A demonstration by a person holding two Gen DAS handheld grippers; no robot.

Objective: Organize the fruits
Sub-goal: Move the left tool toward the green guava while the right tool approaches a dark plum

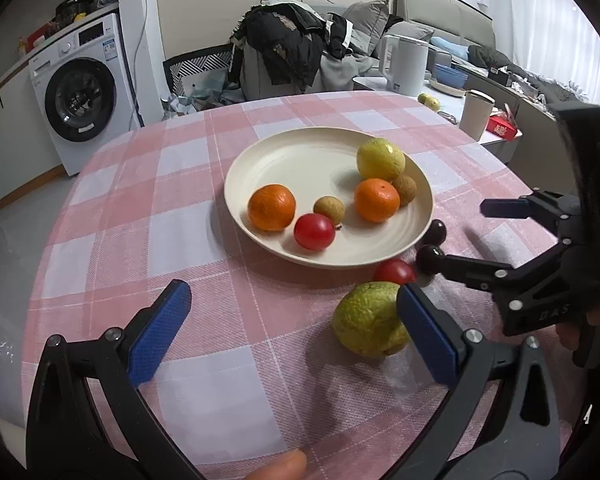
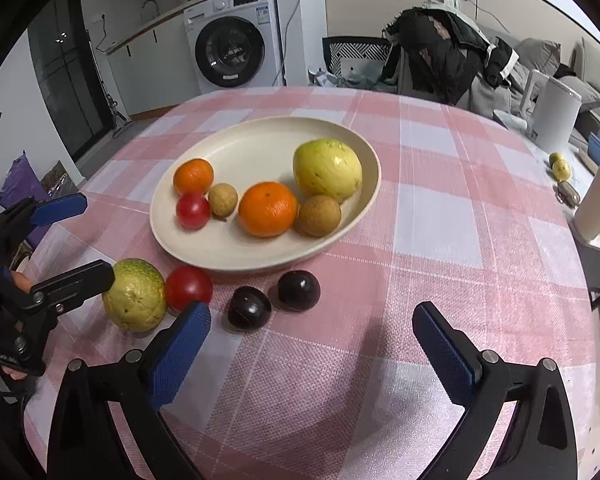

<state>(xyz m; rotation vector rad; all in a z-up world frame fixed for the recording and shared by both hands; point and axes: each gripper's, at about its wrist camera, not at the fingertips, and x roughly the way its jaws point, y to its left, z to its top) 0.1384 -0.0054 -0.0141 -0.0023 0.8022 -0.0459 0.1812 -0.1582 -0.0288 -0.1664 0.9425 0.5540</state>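
A cream plate (image 1: 300,152) (image 2: 252,140) on the pink checked table holds two oranges (image 2: 267,209), a yellow-green guava (image 2: 327,169), two brown longans (image 2: 319,216) and a red tomato (image 2: 193,210). On the cloth in front of the plate lie a green guava (image 1: 366,324) (image 2: 134,295), a red tomato (image 1: 395,272) (image 2: 188,287) and two dark plums (image 2: 249,307) (image 2: 299,290). My left gripper (image 1: 296,332) (image 2: 90,238) is open and empty, its right finger beside the green guava. My right gripper (image 2: 312,344) (image 1: 454,234) is open and empty, just in front of the plums.
A white kettle (image 1: 406,65), a cup (image 1: 476,114), a red box and small fruits sit on a side table at the right. A chair piled with clothes (image 1: 284,52) stands behind the table. A washing machine (image 1: 80,92) is at the far left.
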